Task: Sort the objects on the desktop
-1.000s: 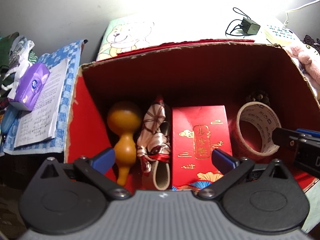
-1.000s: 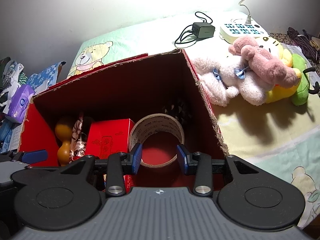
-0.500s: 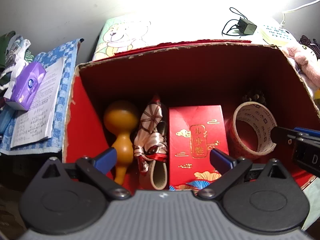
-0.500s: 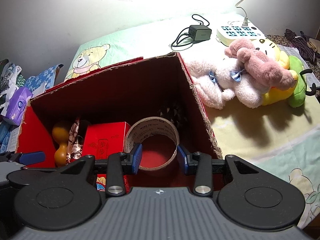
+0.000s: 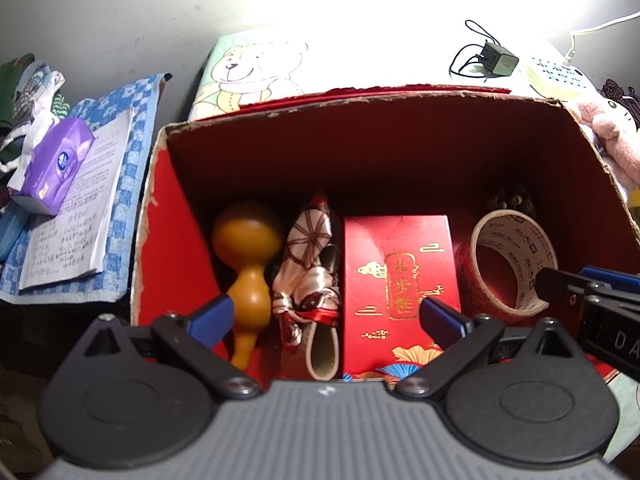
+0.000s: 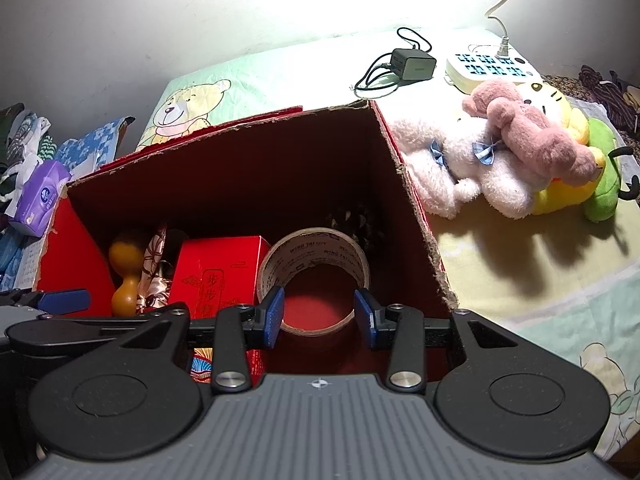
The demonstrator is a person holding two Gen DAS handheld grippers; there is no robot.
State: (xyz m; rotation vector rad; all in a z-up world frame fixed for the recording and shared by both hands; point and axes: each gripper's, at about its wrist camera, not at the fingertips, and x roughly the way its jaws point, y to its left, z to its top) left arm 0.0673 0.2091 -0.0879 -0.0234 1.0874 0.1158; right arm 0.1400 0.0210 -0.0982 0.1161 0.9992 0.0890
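Note:
An open red cardboard box [image 5: 160, 240] [image 6: 416, 224] holds an orange gourd [image 5: 246, 256] [image 6: 124, 276], a patterned silk pouch [image 5: 310, 276], a red gift packet [image 5: 400, 276] [image 6: 220, 272], a tape roll [image 5: 510, 260] [image 6: 312, 264] and dark pine cones [image 5: 512, 200]. My left gripper [image 5: 326, 316] is open and empty above the box's near edge. My right gripper [image 6: 319, 316] is open and empty, just above the tape roll's near side.
Plush toys [image 6: 508, 148] lie right of the box. A charger [image 6: 412, 64] and a power strip [image 6: 488, 68] sit at the back. A purple tissue pack [image 5: 52, 164] and a booklet [image 5: 76, 212] lie on a blue cloth at the left.
Both grippers have drawn back and up a little from the box. Nothing in the box has moved.

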